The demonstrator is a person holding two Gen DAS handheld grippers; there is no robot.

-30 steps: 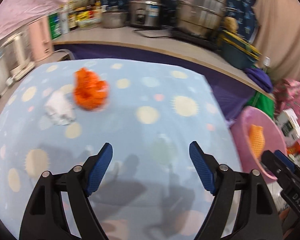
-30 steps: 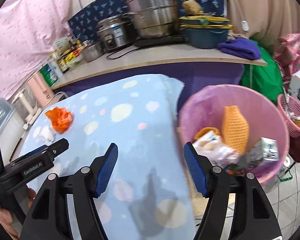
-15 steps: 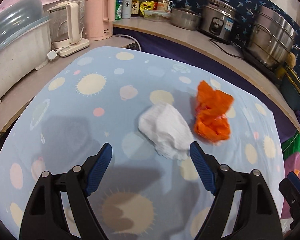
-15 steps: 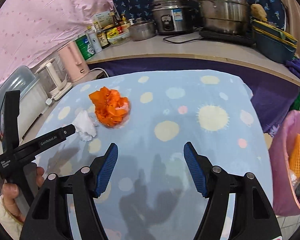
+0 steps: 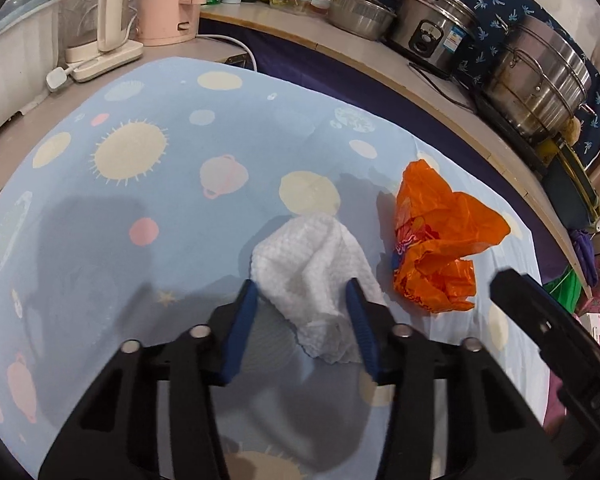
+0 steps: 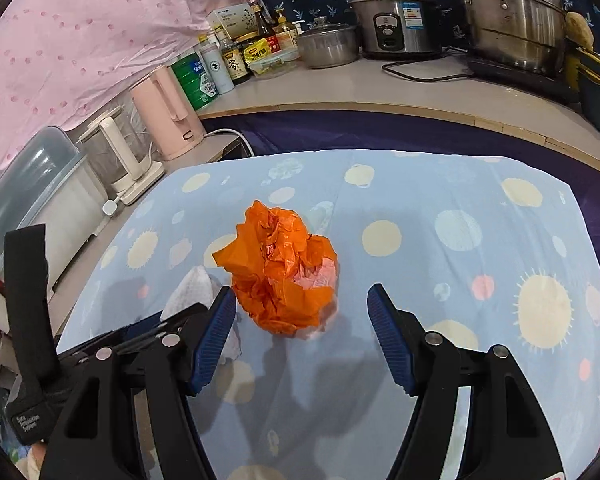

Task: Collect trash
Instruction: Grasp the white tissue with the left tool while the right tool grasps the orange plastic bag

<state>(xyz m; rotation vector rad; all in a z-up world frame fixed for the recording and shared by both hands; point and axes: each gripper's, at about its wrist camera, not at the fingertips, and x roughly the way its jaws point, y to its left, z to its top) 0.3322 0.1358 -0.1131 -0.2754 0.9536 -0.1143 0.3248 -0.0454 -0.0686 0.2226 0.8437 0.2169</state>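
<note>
**Trash on the blue tabletop: two items, two tongs**

1. Your left tongs (image 5: 302,312): jaws closing, the white crumpled tissue (image 5: 314,268) between the blue pads, which look to touch its sides.
2. Your right tongs (image 6: 300,328): jaws wide apart, gripping nothing, just short of the orange plastic bag (image 6: 284,276).
3. The tissue and the bag lie side by side on the patterned tabletop (image 5: 140,208).
4. Beyond: pink kettle (image 6: 168,114), bottles, steel rice cooker (image 6: 396,20) on the counter.
</note>
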